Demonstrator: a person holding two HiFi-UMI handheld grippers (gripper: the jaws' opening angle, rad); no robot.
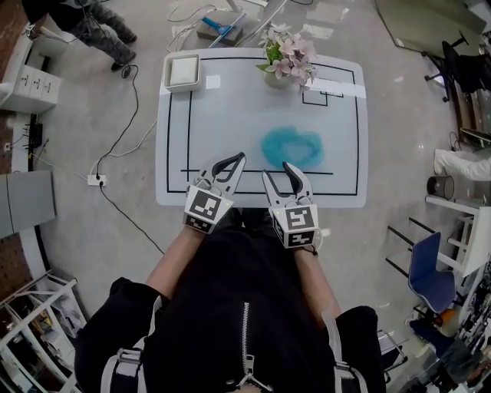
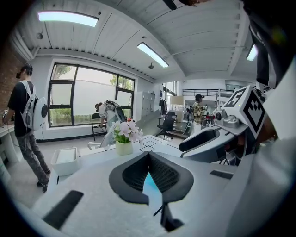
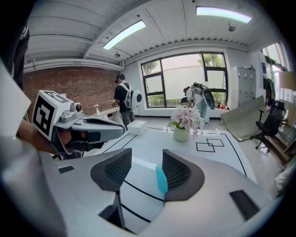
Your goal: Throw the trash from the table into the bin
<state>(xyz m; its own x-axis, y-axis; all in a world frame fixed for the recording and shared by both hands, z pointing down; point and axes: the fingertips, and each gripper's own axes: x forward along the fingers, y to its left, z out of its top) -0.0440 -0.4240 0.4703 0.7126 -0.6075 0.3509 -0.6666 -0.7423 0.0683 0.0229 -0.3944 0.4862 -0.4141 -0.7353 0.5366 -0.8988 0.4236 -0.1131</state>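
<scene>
A crumpled blue piece of trash lies on the white table, just beyond both grippers. My left gripper hovers over the table's near edge, its jaws meeting at the tips with nothing held; the blue trash shows through the gap below them. To its right, my right gripper is open, with the blue trash seen just ahead beside its right-hand pad, untouched. A white rectangular tub stands at the table's far left corner.
A vase of pink flowers stands at the table's far edge. On the floor are a cable with a power strip at left and a small dark round bin and a blue chair at right. A person stands far left.
</scene>
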